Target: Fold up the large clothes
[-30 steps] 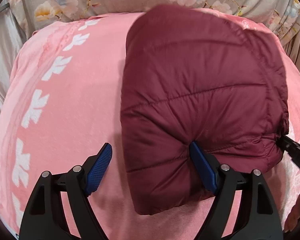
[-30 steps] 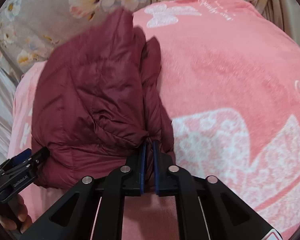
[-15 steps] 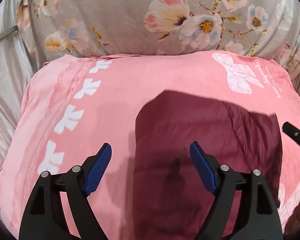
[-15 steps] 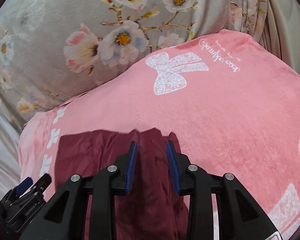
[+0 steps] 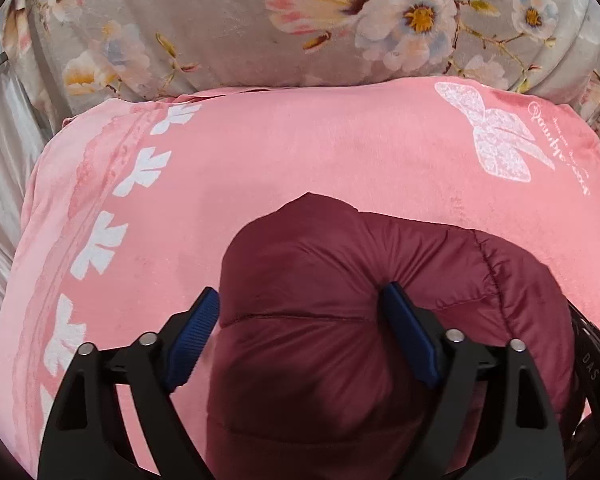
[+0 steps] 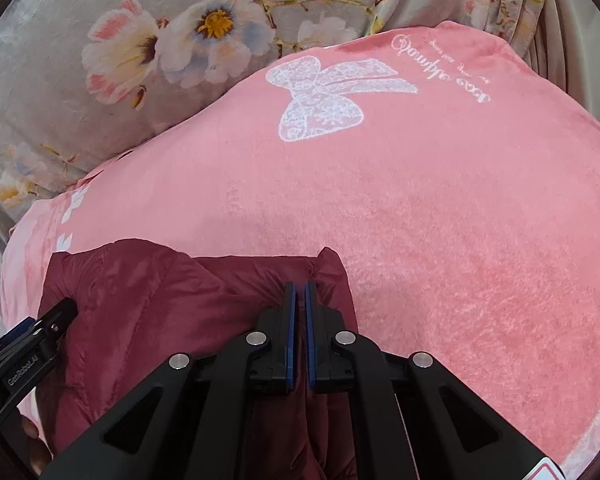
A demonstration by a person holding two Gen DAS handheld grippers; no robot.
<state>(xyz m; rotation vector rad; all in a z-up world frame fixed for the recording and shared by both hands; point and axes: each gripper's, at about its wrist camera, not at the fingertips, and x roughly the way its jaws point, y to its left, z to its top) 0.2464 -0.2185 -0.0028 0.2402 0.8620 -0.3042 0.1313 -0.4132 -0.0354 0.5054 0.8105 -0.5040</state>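
Left wrist view is showing the left gripper (image 5: 300, 320) with its blue-padded jaws spread wide, and a bulge of the maroon puffer jacket (image 5: 340, 300) is sitting between them. Its right pad (image 5: 408, 336) is pressing into a crease of the quilted fabric, while the left pad is lying just beside the jacket's edge; the jaws are not clamping anything. The jacket is lying bunched on the pink plush blanket (image 5: 260, 160), near the lower middle of the view, with a stitched seam running across its rounded top. A white lace-bow print (image 5: 496, 136) is showing on the blanket at the far right, and a row of white leaf motifs (image 5: 116, 216) is running down its left side. Beyond the blanket, a grey floral bedsheet (image 5: 220, 20) is filling the background.

Right wrist view is showing the right gripper (image 6: 300, 292) with its jaws squeezed nearly together, pinching a thin fold of the maroon puffer jacket (image 6: 160, 300) near its right edge. The jacket is spreading to the left below the gripper, resting on the pink plush blanket (image 6: 420, 220). The left gripper (image 6: 32, 340) is appearing at the lower left, touching the jacket's far side.
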